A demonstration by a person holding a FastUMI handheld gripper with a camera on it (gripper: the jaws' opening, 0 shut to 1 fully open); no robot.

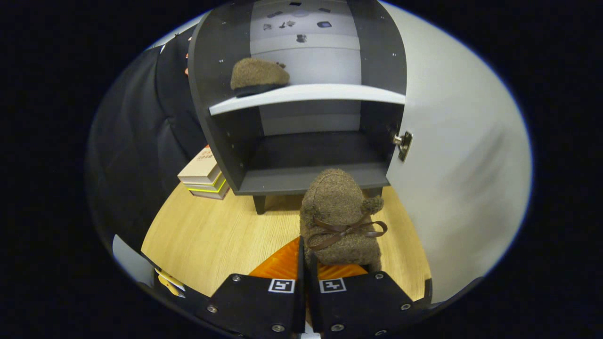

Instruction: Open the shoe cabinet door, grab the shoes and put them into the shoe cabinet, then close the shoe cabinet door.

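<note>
Hand-held gripper: we are seeing the hand-held gripper point(304, 263) with its fingers drawn close together, pinching the heel end of a brown fuzzy shoe point(340, 221) between them.
Shoe in the grip: it is pointing away from us, toe toward the cabinet, its ribbon bow just ahead of the fingertips; we are judging that it is being carried above the desk point(212, 235) rather than resting on it, though we cannot be sure.
Other shoe: a second fuzzy shoe point(258, 76) is sitting well beyond the fingers, on the left part of the upper shelf point(320, 94).
Cabinet: the shoe cabinet point(301, 183) is standing straight ahead of the fingers, its lower compartment lying just past the held shoe's toe.
Door: the cabinet door point(452, 165) is standing swung wide open to the right of the fingers, its hinge point(403, 144) showing on the inner edge.
Nearby: a stack of books point(205, 176) is lying ahead and to the left, beside the cabinet's left wall.
Done so far: we are reading the door-opening and the first shoe as finished.
Left to do: we are judging that the held shoe needs placing inside, and the door needs closing afterwards.
</note>
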